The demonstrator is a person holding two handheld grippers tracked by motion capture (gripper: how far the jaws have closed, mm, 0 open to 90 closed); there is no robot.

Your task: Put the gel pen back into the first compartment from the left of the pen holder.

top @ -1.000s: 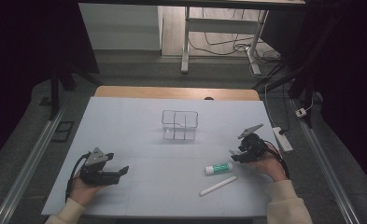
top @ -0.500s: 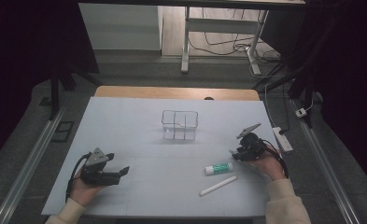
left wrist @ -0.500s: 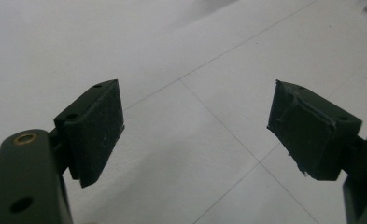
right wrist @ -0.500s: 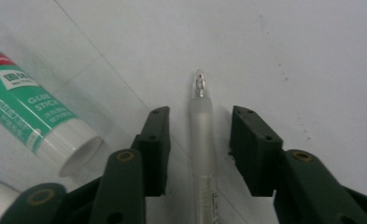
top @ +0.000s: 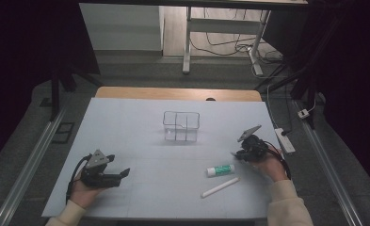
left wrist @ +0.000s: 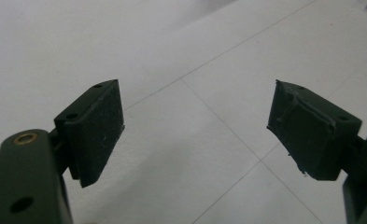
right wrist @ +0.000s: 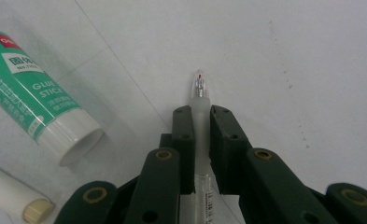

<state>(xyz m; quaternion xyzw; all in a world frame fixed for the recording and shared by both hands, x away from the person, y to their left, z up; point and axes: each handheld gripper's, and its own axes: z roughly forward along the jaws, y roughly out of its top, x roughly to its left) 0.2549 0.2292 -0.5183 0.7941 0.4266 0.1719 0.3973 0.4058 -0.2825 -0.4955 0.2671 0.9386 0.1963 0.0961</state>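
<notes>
Dim room, bright table, pretty soft footage

High view goes nearly black at the sides while the white table catches even overhead light with faint shadows. Both gripper views are well lit, no glare, slightly soft; the glue stick label blurs toward the edge.

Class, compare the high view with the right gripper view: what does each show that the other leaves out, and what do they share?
High view alone: the clear divided box, the left hand-held gripper and the table's far edge. Right gripper view alone: a clear pen clamped between the right hand-held gripper's jaws, tip forward. Both: the green glue stick and the white stick lying beside it.
</notes>
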